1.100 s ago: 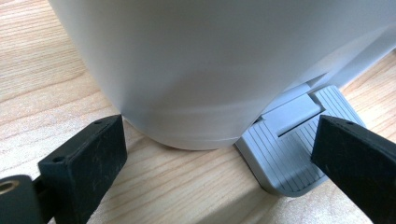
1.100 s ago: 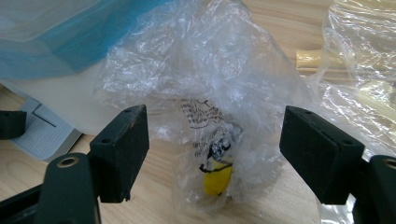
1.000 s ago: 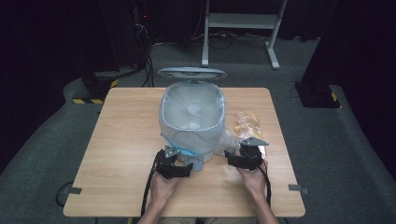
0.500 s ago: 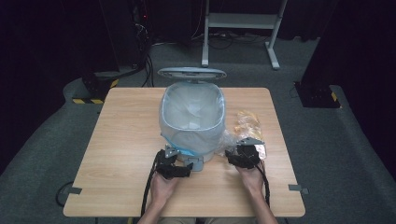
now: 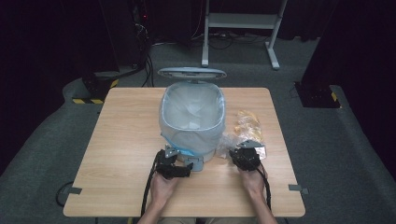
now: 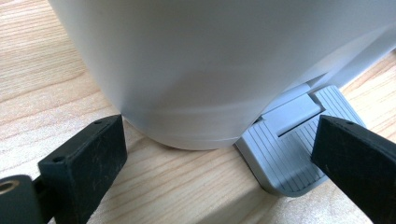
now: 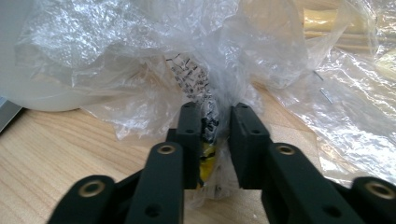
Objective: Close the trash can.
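A white pedal bin (image 5: 191,126) lined with a clear bag stands mid-table, its lid (image 5: 191,73) tipped up at the back. My left gripper (image 5: 180,161) is at the bin's front base. It is open (image 6: 219,163), with one jaw beside the bin's rounded foot (image 6: 201,60) and the other beside the grey ribbed pedal (image 6: 289,140). My right gripper (image 5: 240,151) is just right of the bin. It is shut (image 7: 212,135) on a crumpled clear plastic wrapper (image 7: 201,79) with black print and a yellow patch.
More clear plastic bags with pale yellowish contents (image 5: 247,123) lie on the wooden table (image 5: 121,140) to the right of the bin, just beyond my right gripper. A metal stand (image 5: 238,21) and cables are on the floor behind the table.
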Available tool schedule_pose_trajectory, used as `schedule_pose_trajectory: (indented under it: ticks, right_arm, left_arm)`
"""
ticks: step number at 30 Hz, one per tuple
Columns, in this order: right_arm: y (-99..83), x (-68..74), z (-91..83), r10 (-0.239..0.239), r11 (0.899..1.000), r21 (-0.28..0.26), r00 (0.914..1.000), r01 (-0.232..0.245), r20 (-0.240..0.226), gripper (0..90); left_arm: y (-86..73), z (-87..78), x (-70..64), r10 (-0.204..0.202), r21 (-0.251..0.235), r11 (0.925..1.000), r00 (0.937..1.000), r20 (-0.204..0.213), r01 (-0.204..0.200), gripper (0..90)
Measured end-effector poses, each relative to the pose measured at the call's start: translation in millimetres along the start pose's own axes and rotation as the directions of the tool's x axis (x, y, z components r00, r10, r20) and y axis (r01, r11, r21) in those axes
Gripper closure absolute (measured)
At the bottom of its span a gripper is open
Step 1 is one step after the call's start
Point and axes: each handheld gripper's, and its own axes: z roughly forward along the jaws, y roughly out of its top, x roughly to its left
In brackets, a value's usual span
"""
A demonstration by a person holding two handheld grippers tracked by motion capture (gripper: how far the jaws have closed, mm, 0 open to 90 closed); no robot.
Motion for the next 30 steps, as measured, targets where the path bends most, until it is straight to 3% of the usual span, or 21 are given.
schedule_pose_trajectory:
  ticks: [11,24,30]
  right_arm:
    - [0.0,-3.8,-13.8,0.014,0.998,-0.057,0.9997,-0.015,-0.021,84.0]
    - [-4.1,-10.8,-29.2,0.018,0.999,-0.044,0.9996,-0.019,-0.02,84.0]
    - [-8.7,-16.7,-33.5,0.043,0.997,-0.055,0.9987,-0.045,-0.028,84.1]
  left_arm:
    - [0.0,0.0,0.0,0.0,0.0,1.0,1.0,0.0,0.0,3.7]
    - [0.0,0.0,0.0,0.0,0.0,1.0,1.0,0.0,0.0,3.7]
    - [0.0,0.0,-0.1,0.0,0.0,1.0,1.0,0.0,0.0,3.7]
